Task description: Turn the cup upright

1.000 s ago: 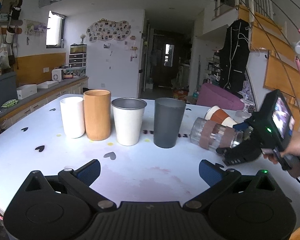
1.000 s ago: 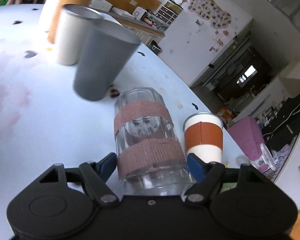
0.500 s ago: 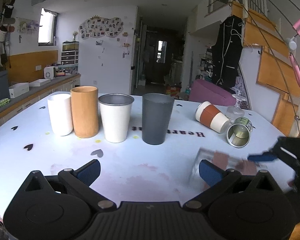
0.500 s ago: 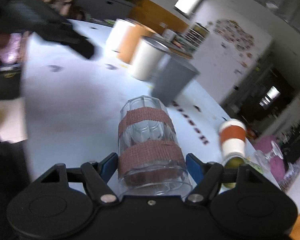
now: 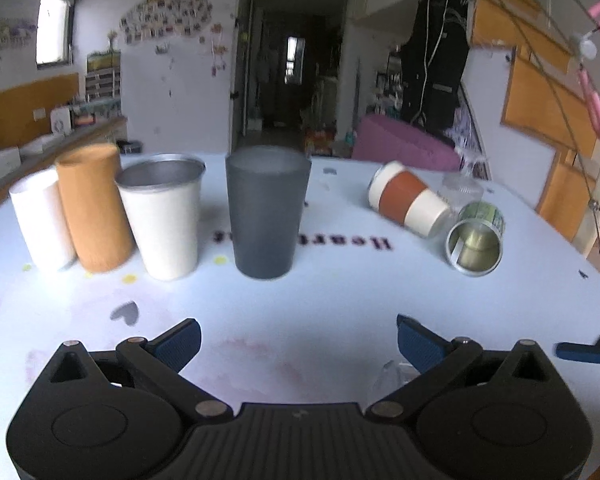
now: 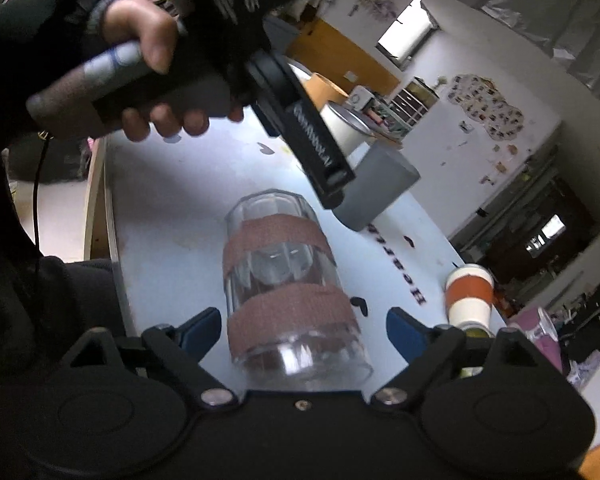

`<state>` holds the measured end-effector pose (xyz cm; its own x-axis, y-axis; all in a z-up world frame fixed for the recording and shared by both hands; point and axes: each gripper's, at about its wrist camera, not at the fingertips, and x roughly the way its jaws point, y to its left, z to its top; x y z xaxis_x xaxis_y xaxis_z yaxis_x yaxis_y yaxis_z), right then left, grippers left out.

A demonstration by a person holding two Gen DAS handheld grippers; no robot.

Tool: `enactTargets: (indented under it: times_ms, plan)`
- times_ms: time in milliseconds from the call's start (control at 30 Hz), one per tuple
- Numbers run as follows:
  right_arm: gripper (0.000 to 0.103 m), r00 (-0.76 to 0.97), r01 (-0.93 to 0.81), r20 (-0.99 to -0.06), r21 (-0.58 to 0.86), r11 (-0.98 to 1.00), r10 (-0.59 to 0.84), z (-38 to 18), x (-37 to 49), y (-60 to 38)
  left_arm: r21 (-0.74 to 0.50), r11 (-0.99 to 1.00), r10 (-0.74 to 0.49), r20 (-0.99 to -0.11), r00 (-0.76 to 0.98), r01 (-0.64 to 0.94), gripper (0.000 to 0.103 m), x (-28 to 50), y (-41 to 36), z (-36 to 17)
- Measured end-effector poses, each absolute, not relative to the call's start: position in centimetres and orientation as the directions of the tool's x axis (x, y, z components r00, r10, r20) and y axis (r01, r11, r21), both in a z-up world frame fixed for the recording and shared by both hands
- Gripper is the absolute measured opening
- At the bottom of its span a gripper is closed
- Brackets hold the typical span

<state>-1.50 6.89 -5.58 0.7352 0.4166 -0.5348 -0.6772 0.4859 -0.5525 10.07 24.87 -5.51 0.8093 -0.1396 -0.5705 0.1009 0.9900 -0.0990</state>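
Right wrist view: glass (image 6: 288,300) lying between right gripper (image 6: 302,326) fingers, which are standing apart, not pressing it.
Left gripper (image 5: 298,340): hovering wide apart, holding nothing.
Table (image 5: 340,296): four cups standing upright; contents not visible.

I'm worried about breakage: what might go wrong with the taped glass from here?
1. The taped glass lies between the right gripper's fingers, and small gaps seem to show beside the pads. It may slip onto the table.
2. The left gripper hangs close above it, so tipping it upright might knock them together.
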Motion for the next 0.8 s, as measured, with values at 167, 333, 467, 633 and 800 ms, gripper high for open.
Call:
enactTargets:
  times_ms: [167,333,467,633,800]
  plan:
    - [0.091,0.763,-0.638,-0.533,-0.53,0.558,0.366,-6.4,-0.8,5.7,-0.155,0.981,-0.187,-0.592,0.784,0.117,0.103,10.6,25.7,-6.4]
    - [0.091,0.805,-0.557,-0.508,-0.467,0.687,0.307,-6.5,0.2,3.7,-0.185,0.974,-0.219,-0.597,0.772,0.132,0.103,9.2,27.0,-6.6]
    - [0.091,0.836,-0.463,-0.49,-0.388,0.797,0.247,-6.4,1.9,2.1,-0.239,0.961,-0.261,-0.608,0.75,0.14,0.103,8.2,27.9,-6.8]
    - [0.092,0.843,-0.366,-0.493,-0.234,0.901,0.215,-6.5,4.5,1.0,-0.276,0.947,-0.307,-0.611,0.73,0.167,0.103,6.9,27.8,-7.0]
    - [0.092,0.833,-0.317,-0.511,-0.127,0.94,0.211,-7.2,5.9,1.0,-0.296,0.93,-0.36,-0.616,0.701,0.217,0.103,6.0,27.2,-7.3]
